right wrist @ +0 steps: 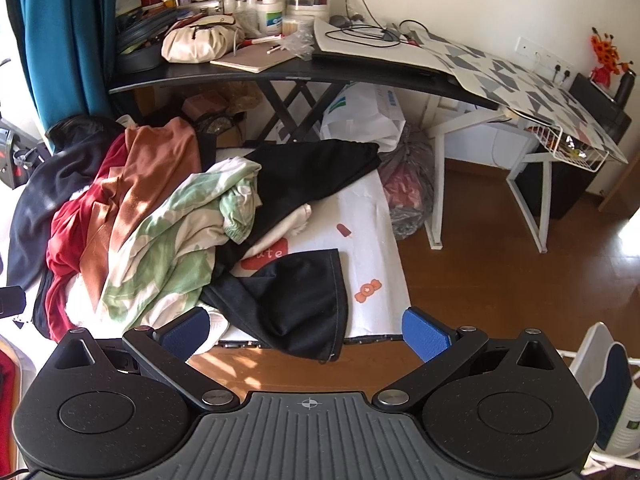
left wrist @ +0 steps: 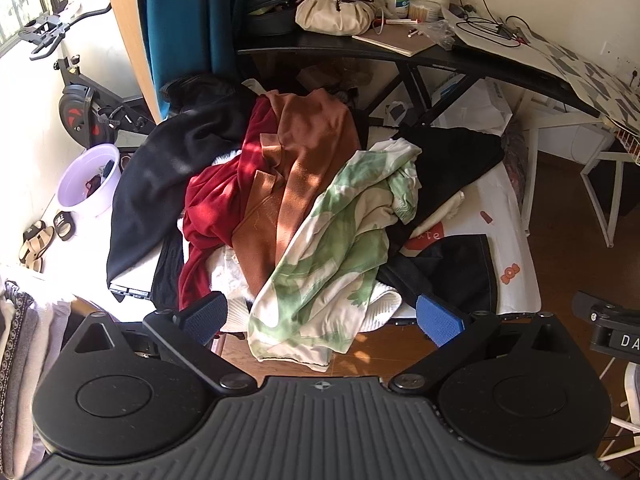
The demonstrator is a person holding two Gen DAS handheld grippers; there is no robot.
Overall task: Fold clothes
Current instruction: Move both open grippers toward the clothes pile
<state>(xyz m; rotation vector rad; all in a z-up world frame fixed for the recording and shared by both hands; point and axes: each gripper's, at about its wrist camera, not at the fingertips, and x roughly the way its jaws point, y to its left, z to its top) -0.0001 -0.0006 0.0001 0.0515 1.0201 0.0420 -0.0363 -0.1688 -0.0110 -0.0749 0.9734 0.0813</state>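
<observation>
A heap of clothes lies on a low white table. It holds a green-and-cream leaf-print garment, a tan one, a red one and black ones. My left gripper hovers open before the green garment's hanging edge, nothing between its blue pads. Open too, my right gripper faces the black garment draped over the table's near edge, apart from it.
A cluttered black desk stands behind the heap, a white frame table to its right. An exercise bike, a lilac tub and sandals are at left. Wooden floor spreads at right.
</observation>
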